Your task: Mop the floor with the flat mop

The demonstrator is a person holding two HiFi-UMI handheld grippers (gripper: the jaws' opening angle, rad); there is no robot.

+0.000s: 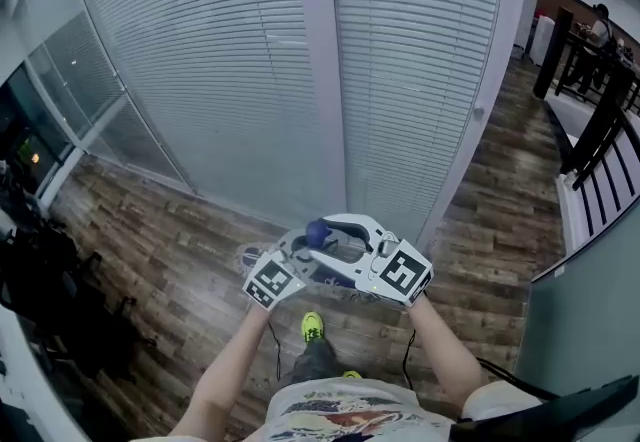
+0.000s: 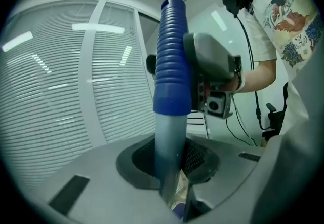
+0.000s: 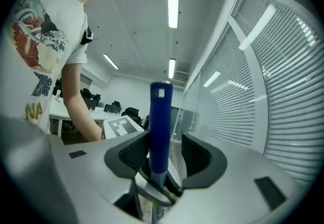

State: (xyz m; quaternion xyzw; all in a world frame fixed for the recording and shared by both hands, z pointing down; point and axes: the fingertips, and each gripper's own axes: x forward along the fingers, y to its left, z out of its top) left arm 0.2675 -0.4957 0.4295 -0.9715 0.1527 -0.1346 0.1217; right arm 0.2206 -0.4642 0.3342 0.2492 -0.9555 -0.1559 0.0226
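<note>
The flat mop's handle stands upright in front of me, with only its blue grip top (image 1: 317,232) showing in the head view; the mop head is hidden. Both grippers meet at that top. My left gripper (image 1: 297,250) holds the grey pole (image 2: 167,142) just under the ribbed blue grip (image 2: 172,56), and its jaws (image 2: 169,159) are closed on it. My right gripper (image 1: 340,230) has the blue grip (image 3: 160,126) between its jaws (image 3: 164,154). The grip leans on the left pad, and a gap shows at the right pad.
A glass wall with white blinds (image 1: 250,60) rises right ahead over the wooden floor (image 1: 170,260). Black office chairs (image 1: 40,280) crowd the left. A black railing (image 1: 600,130) and a grey partition (image 1: 580,330) are on the right. My yellow-green shoe (image 1: 313,327) is below the grippers.
</note>
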